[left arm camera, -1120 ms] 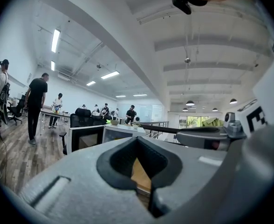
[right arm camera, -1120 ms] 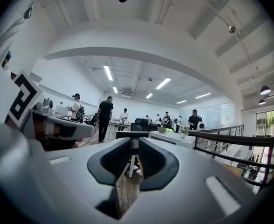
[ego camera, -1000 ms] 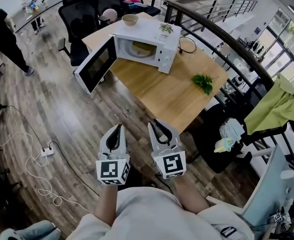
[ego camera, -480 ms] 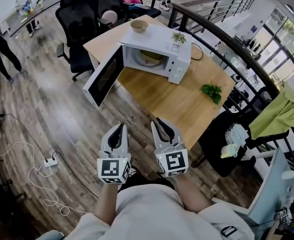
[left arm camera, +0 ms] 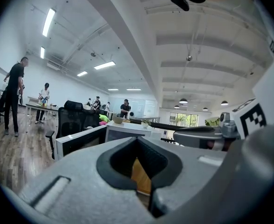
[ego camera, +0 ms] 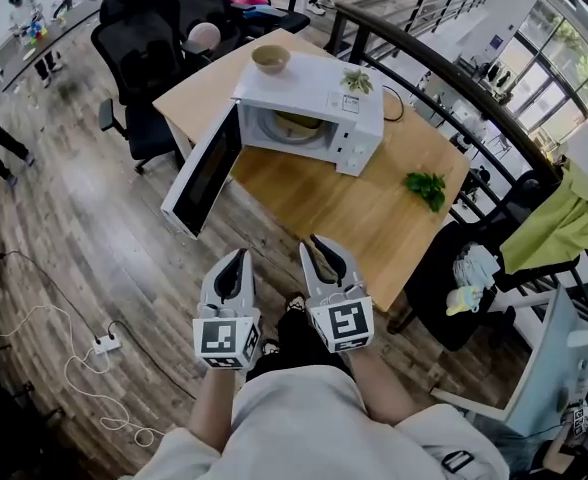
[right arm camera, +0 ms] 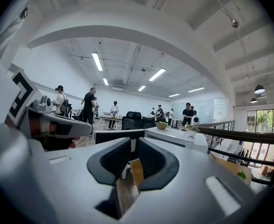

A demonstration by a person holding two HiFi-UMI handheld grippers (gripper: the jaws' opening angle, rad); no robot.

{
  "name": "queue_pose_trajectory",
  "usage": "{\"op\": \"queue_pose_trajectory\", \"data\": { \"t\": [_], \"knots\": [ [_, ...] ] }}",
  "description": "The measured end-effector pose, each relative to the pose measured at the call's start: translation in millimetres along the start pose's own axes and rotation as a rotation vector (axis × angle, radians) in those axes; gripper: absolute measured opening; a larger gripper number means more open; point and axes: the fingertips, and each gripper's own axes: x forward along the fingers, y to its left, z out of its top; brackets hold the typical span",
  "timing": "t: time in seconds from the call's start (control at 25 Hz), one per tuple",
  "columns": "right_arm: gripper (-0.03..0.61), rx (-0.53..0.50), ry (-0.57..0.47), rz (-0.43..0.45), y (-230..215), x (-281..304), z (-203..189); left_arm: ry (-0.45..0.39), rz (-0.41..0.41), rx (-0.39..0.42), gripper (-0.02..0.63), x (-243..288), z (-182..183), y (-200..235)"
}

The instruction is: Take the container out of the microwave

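Two grippers are held side by side above the wooden floor (ego camera: 124, 258), just short of the table (ego camera: 334, 198). The left gripper (ego camera: 236, 258) is seen with its jaws brought together tip to tip and nothing gripped, while the right gripper (ego camera: 326, 248) is seen with only a narrow slit between its jaws, nothing in it. The container (ego camera: 296, 121) is seen inside the white microwave (ego camera: 309, 88) on the table, its door (ego camera: 206, 173) swung wide open; a bowl (ego camera: 271, 59) and a small plant (ego camera: 355, 80) are set on its top.
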Motion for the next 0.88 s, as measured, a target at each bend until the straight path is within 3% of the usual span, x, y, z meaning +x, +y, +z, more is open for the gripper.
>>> {"op": "queue_pose_trajectory", "data": {
  "t": [0.4, 0.88],
  "knots": [
    [0.067, 0.023, 0.012, -0.045, -57, 58, -6, 0.025, -0.065, 0.023, 0.003, 86, 8, 6],
    [0.067, 0.055, 0.043, -0.031, -121, 122, -21, 0.079, -0.067, 0.029, 0.003, 179, 4, 11]
  ]
}}
